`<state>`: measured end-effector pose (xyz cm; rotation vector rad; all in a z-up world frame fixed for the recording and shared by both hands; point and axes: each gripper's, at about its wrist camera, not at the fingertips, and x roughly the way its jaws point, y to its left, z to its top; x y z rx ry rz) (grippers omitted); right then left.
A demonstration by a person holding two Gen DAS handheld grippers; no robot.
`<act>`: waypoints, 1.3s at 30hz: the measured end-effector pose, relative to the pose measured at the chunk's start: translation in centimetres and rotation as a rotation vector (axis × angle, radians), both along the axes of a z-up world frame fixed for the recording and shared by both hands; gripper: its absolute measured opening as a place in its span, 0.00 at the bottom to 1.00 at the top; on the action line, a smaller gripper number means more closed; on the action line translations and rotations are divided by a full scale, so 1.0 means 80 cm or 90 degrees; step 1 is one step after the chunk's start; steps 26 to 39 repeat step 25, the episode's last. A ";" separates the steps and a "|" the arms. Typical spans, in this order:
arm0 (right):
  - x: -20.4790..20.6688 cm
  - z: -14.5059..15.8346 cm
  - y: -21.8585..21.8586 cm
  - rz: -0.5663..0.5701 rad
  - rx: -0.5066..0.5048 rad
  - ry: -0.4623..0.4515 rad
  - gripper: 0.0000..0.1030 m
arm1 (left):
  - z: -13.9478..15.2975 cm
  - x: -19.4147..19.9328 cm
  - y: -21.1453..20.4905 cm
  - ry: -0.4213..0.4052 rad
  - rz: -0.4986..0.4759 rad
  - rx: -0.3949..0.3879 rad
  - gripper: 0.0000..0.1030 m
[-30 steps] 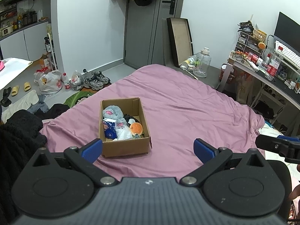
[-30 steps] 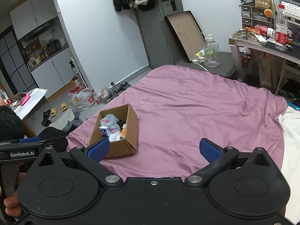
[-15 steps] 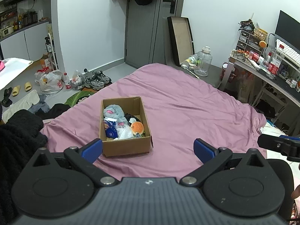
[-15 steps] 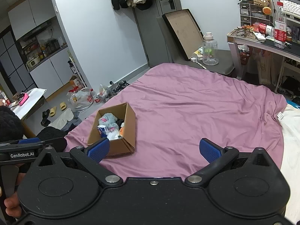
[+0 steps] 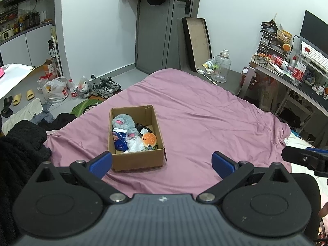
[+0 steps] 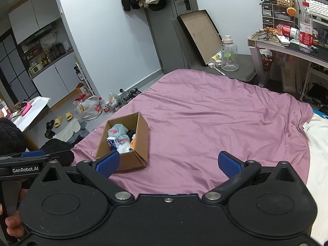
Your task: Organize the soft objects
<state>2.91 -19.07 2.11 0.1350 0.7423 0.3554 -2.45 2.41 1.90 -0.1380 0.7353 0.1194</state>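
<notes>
The left gripper [image 5: 162,162] and right gripper [image 6: 168,163] both hang spread and empty above the purple bedspread [image 5: 205,123]. The cardboard box [image 5: 137,160] ahead holds a grey plush [image 5: 123,123] and burger toy [image 5: 149,140]; its other contents are hard to identify.

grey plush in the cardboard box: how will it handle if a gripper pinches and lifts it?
The grey plush looks furry and rounded, so it will likely squash under the pads and sag rather than stay stiff. Probably light for its size. It lies packed against a blue carton and a burger toy in the cardboard box, so lifting it may drag or nudge those neighbours.
</notes>
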 end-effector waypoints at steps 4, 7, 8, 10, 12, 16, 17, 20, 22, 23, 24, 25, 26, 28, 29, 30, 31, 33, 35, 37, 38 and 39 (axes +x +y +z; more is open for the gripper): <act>0.001 0.001 -0.001 0.000 -0.001 0.000 1.00 | -0.001 -0.001 0.000 -0.001 0.000 0.000 0.99; 0.001 0.001 0.000 0.000 0.000 0.001 1.00 | -0.001 -0.001 0.000 0.000 -0.001 0.001 0.99; 0.001 0.000 -0.001 0.000 -0.001 0.001 1.00 | -0.001 -0.001 0.000 0.000 -0.001 0.001 0.99; 0.000 0.000 -0.001 0.000 -0.001 0.001 1.00 | -0.001 -0.001 0.001 0.000 -0.001 0.002 0.99; 0.000 0.000 -0.001 0.000 0.000 0.001 1.00 | -0.001 -0.001 0.001 0.000 0.000 0.001 0.99; 0.001 -0.003 -0.002 0.000 -0.002 0.004 1.00 | 0.000 -0.001 0.002 0.003 -0.001 0.001 0.99; 0.000 -0.004 -0.003 0.000 -0.002 0.005 1.00 | 0.000 0.000 0.002 0.003 -0.003 0.001 0.99; 0.002 -0.006 -0.004 -0.001 -0.002 0.009 1.00 | 0.001 0.000 0.001 0.001 -0.002 0.006 0.99; 0.003 -0.007 -0.004 -0.001 -0.002 0.010 1.00 | 0.001 0.001 0.002 -0.002 -0.004 0.008 0.99; 0.003 -0.008 -0.005 -0.001 -0.002 0.011 1.00 | 0.001 0.001 0.002 -0.002 -0.005 0.009 0.99; 0.003 -0.009 -0.005 -0.001 -0.002 0.012 1.00 | 0.000 0.002 0.003 -0.003 -0.006 0.009 0.99; 0.006 -0.009 -0.006 -0.002 -0.002 0.013 1.00 | 0.000 0.003 0.003 -0.004 -0.007 0.010 0.99; 0.006 -0.009 -0.006 -0.002 -0.002 0.013 1.00 | 0.000 0.003 0.003 -0.004 -0.007 0.010 0.99; 0.006 -0.009 -0.006 -0.002 -0.002 0.013 1.00 | 0.000 0.003 0.003 -0.004 -0.007 0.010 0.99; 0.006 -0.009 -0.006 -0.002 -0.002 0.013 1.00 | 0.000 0.003 0.003 -0.004 -0.007 0.010 0.99; 0.006 -0.009 -0.006 -0.002 -0.002 0.013 1.00 | 0.000 0.003 0.003 -0.004 -0.007 0.010 0.99; 0.006 -0.009 -0.006 -0.002 -0.002 0.013 1.00 | 0.000 0.003 0.003 -0.004 -0.007 0.010 0.99; 0.006 -0.009 -0.006 -0.002 -0.002 0.013 1.00 | 0.000 0.003 0.003 -0.004 -0.007 0.010 0.99; 0.006 -0.009 -0.006 -0.002 -0.002 0.013 1.00 | 0.000 0.003 0.003 -0.004 -0.007 0.010 0.99; 0.006 -0.009 -0.006 -0.002 -0.002 0.013 1.00 | 0.000 0.003 0.003 -0.004 -0.007 0.010 0.99; 0.006 -0.009 -0.006 -0.002 -0.002 0.013 1.00 | 0.000 0.003 0.003 -0.004 -0.007 0.010 0.99; 0.006 -0.009 -0.006 -0.002 -0.002 0.013 1.00 | 0.000 0.003 0.003 -0.004 -0.007 0.010 0.99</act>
